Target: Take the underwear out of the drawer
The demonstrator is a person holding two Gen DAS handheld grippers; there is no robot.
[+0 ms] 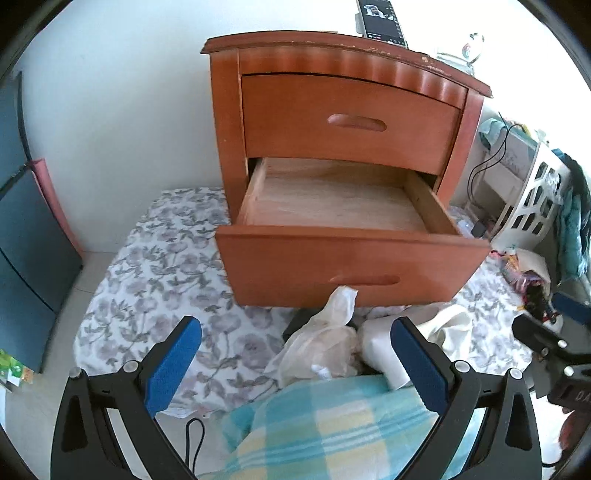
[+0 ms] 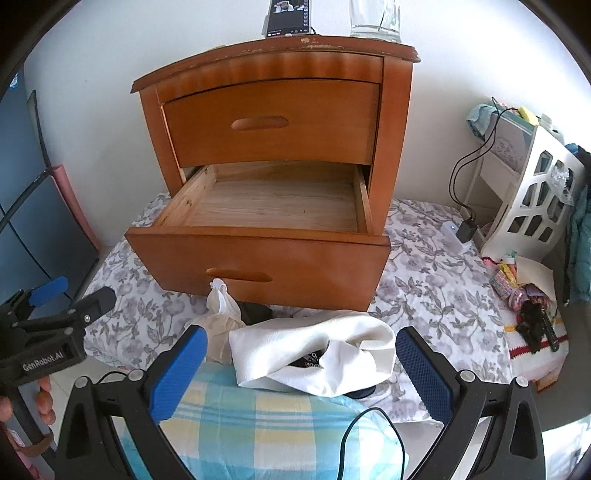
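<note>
The lower drawer (image 2: 258,254) of the wooden nightstand (image 2: 391,122) is standing pulled out, its bare pale-wood floor showing with no clothing in it; the back corners are sitting in shadow under the shut upper drawer (image 2: 269,122). The underwear is lying outside, on the floral sheet (image 2: 436,280) in front of the drawer: a smooth white pair (image 2: 295,354), folded over and hiding most of a dark waistband with lettering too small to read, and at its 10 o'clock a crumpled cream pair (image 2: 221,314) poking up against the drawer front. A dark garment behind them is mostly covered and hard to name.

The right gripper (image 2: 301,363) is hanging splayed wide, its blue ribbed pads (image 2: 421,376) flanking the white pair without touching it. The left gripper (image 1: 295,360) is likewise gaping, holding nothing, above the cream pair. A checked blue-and-yellow cloth (image 2: 266,424) is filling the 6 o'clock edge of both views, cut off by the frame.

At 12 o'clock on the nightstand top, a phone (image 2: 290,18) and a clear glass (image 2: 376,22) are being cropped by the lens rim.
</note>
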